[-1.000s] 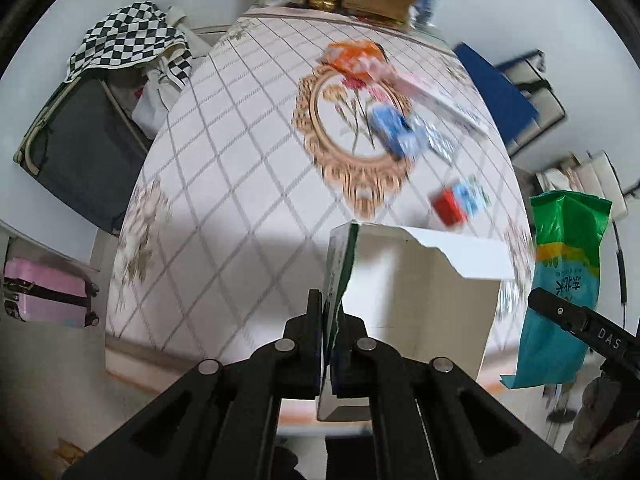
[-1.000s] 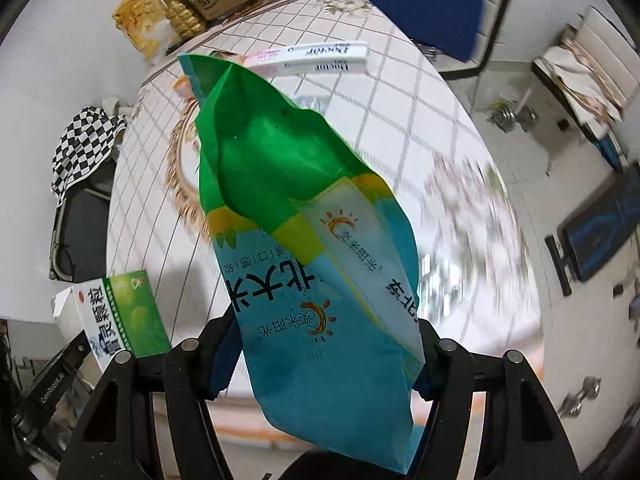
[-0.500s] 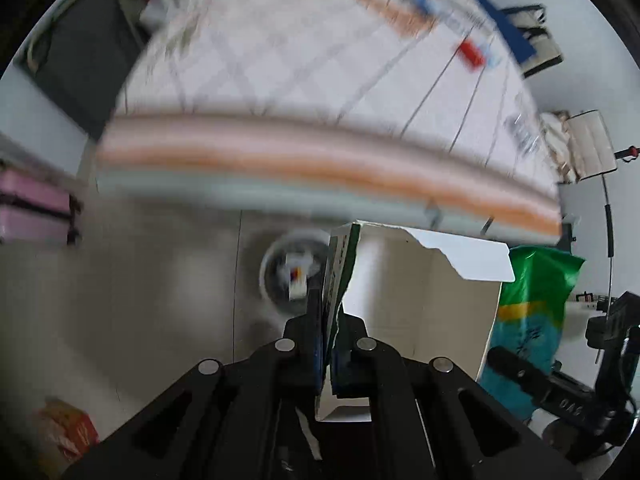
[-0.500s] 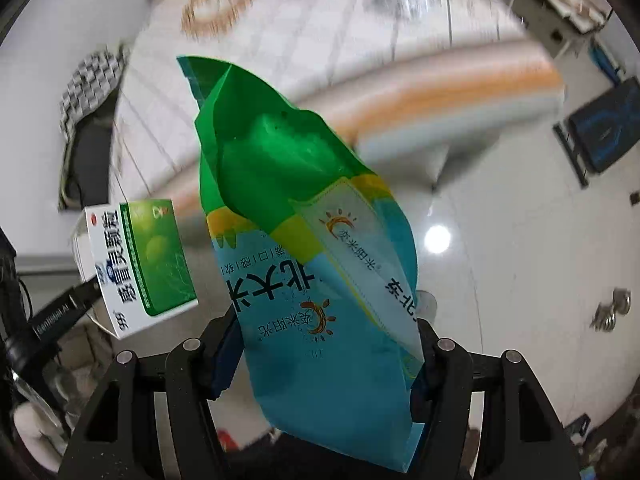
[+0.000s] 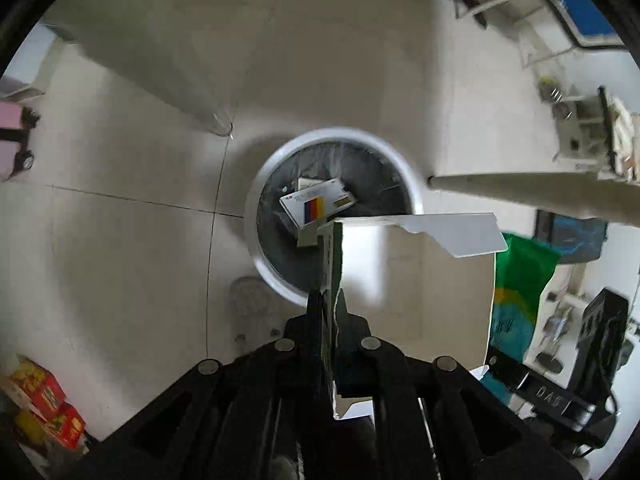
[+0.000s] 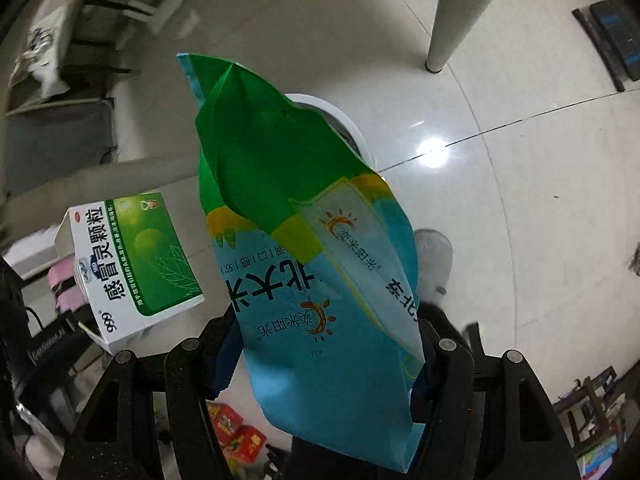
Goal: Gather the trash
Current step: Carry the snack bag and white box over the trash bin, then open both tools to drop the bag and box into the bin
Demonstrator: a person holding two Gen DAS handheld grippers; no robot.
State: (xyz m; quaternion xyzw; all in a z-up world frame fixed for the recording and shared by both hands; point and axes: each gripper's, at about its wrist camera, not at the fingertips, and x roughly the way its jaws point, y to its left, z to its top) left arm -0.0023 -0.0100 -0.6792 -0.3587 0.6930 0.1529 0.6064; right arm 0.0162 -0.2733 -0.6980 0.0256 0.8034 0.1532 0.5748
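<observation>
My left gripper (image 5: 330, 312) is shut on the wall of an open green-and-white medicine box (image 5: 416, 280), held above a round white trash bin (image 5: 260, 200) with a dark liner on the floor. A white carton with a colour stripe (image 5: 316, 204) lies inside the bin. My right gripper (image 6: 324, 344) is shut on a green and blue plastic bag (image 6: 304, 216), which hides most of the bin (image 6: 340, 116) behind it. The medicine box (image 6: 132, 264) shows at the left of the right wrist view, the bag (image 5: 516, 288) at the right of the left wrist view.
Pale table legs (image 5: 520, 196) (image 6: 456, 12) stand beside the bin on the tiled floor. Red snack boxes (image 5: 44, 412) lie on the floor at the lower left. A pink suitcase (image 5: 12, 140) is at the far left, and chairs (image 5: 552, 4) at the back.
Both grippers swung down from the tabletop, past the table edge, to point at the floor. The trash bin now sits close under the box and bag. Both grips are unchanged.
</observation>
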